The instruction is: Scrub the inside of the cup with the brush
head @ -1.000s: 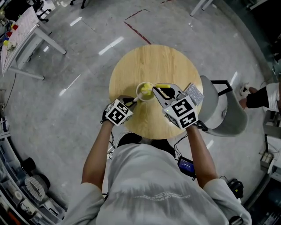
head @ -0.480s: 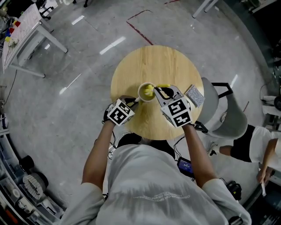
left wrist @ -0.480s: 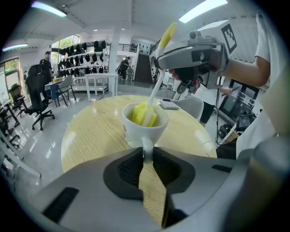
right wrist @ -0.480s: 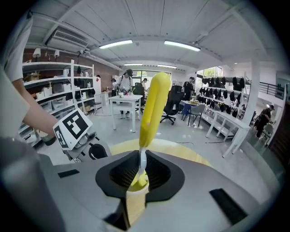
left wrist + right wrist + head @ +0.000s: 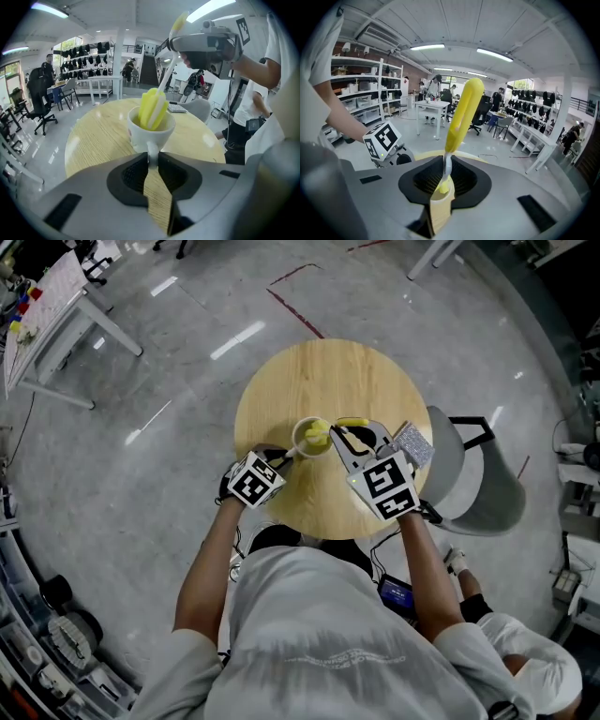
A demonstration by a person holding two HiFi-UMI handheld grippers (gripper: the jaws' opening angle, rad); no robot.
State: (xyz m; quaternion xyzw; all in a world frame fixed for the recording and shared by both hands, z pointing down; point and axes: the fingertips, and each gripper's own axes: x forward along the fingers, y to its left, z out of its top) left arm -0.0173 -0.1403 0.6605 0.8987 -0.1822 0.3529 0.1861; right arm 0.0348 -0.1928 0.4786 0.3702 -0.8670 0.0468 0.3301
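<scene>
White cup [image 5: 151,133] sits on the wooden counter [image 5: 96,138], handle pinched by the left gripper's [image 5: 152,161] fingers [image 5: 133,174]. The right gripper's [image 5: 446,177] fingers clamp the yellow brush [image 5: 461,110], its head inside the cup.

Round wooden table [image 5: 328,381], white cup [image 5: 300,438] and grey pad [image 5: 413,442] on it.

The right gripper [image 5: 446,174] has its dark ribbed jaws pressed together on the thin white neck of a yellow-handled plastic brush [image 5: 461,110] — the handle rises above them, tilted to the right. Through the gap below the jaws shows the pale wooden table [image 5: 439,215]. At the left sits the left gripper [image 5: 389,149] with its black-and-white marker cube, at the end of a bare forearm.
</scene>
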